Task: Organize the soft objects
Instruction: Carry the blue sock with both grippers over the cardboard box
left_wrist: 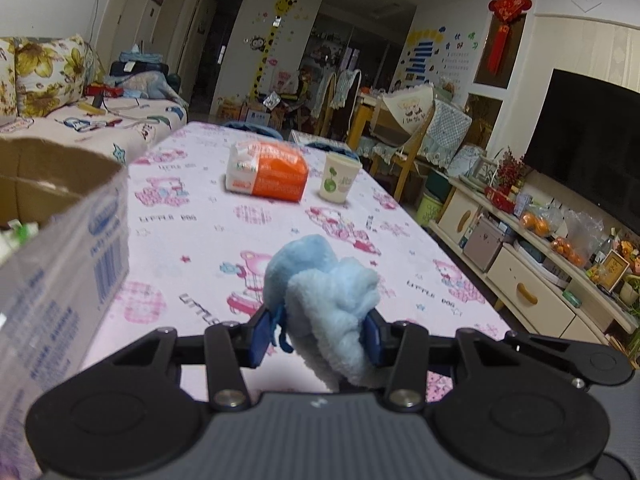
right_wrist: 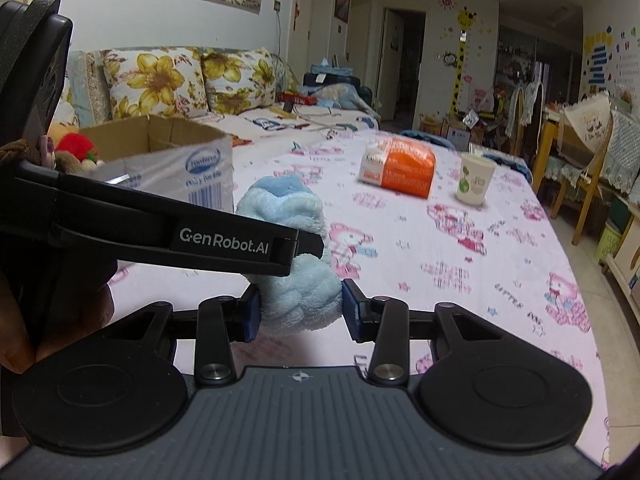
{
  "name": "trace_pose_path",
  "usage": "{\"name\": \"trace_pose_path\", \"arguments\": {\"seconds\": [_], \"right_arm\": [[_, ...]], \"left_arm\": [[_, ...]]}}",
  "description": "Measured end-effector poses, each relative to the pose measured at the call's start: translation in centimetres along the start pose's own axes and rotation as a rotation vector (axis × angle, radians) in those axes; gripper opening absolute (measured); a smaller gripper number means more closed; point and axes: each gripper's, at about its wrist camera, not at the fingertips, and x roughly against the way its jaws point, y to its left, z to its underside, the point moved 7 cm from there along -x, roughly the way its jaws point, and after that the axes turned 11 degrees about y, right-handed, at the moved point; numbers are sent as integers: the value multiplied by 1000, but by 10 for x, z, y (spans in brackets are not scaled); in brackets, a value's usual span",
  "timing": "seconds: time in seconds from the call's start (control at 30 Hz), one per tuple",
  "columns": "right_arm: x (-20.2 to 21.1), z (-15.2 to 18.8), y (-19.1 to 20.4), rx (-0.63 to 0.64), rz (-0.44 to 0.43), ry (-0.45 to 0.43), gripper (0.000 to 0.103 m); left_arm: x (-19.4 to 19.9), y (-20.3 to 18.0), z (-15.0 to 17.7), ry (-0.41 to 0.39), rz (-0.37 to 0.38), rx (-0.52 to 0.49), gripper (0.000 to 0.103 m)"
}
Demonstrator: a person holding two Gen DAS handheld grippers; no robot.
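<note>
A light blue plush toy hangs just above the pink printed tablecloth, and both grippers hold it. My left gripper is shut on it, its blue pads pressed into the fluff on either side. In the right wrist view the same plush toy sits between the pads of my right gripper, which press on its lower part. One black finger of the left gripper crosses in from the left and pinches the toy higher up. An open cardboard box stands just left of the toy, with a red stuffed toy inside.
Farther along the table lie an orange and white soft pack and a paper cup. A flowered sofa runs along the left side. Wooden chairs and a low TV cabinet stand to the right.
</note>
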Motion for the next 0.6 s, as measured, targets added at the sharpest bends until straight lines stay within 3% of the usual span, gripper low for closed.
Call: {"name": "trace_pose_path", "arguments": {"seconds": [0.6], "right_arm": [[29,-55,44,87,-20,-150,49]], "left_arm": [[81,36,-32,-186,-40,34,45]]}}
